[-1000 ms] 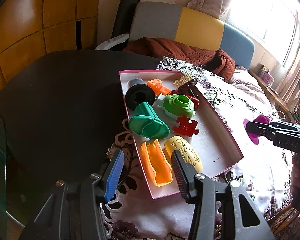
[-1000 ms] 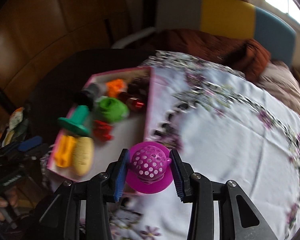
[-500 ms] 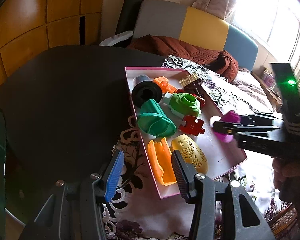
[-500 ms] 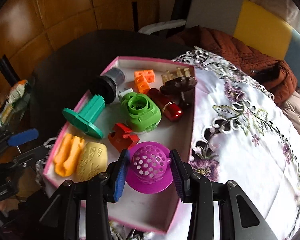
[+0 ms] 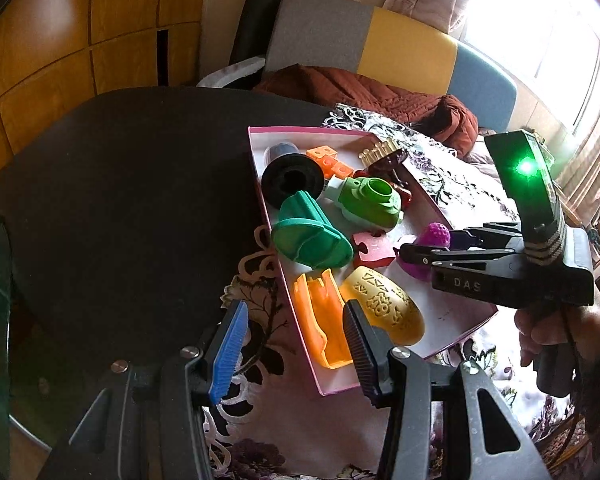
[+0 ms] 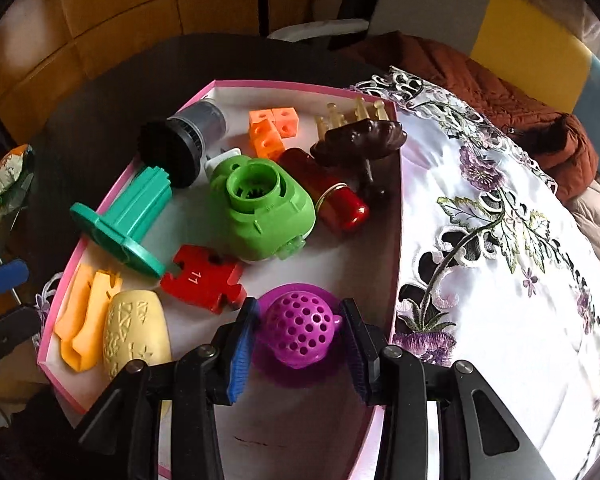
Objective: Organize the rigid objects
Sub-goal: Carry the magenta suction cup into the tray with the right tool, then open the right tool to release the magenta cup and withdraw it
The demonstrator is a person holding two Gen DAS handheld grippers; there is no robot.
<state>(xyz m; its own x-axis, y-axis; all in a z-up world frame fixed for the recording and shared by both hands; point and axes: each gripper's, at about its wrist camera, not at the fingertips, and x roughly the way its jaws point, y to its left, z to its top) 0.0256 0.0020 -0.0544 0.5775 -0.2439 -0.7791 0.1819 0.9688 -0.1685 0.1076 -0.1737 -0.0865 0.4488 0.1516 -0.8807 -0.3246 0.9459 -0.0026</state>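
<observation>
A pink-rimmed white box (image 6: 396,216) holds several rigid toys: a green round piece (image 6: 264,208), a teal spool (image 6: 124,224), a red puzzle piece (image 6: 204,280), an orange piece (image 6: 84,320) and a yellow carved piece (image 6: 134,332). My right gripper (image 6: 298,336) is shut on a purple perforated strainer (image 6: 300,330) and holds it low inside the box, next to the red puzzle piece. The strainer also shows in the left wrist view (image 5: 432,240). My left gripper (image 5: 292,348) is open and empty at the box's near left edge (image 5: 300,340).
The box lies on a white embroidered cloth (image 6: 500,240) over a dark round table (image 5: 120,200). A black spool (image 6: 172,152), orange cubes (image 6: 272,128), a red cylinder (image 6: 332,196) and a brown piece (image 6: 360,136) fill the box's far end. A sofa with a brown blanket (image 5: 380,92) stands behind.
My right gripper has carried the purple strainer from over the cloth into the box and lowered it beside the red puzzle piece. My left gripper has stayed open and nearly still.
</observation>
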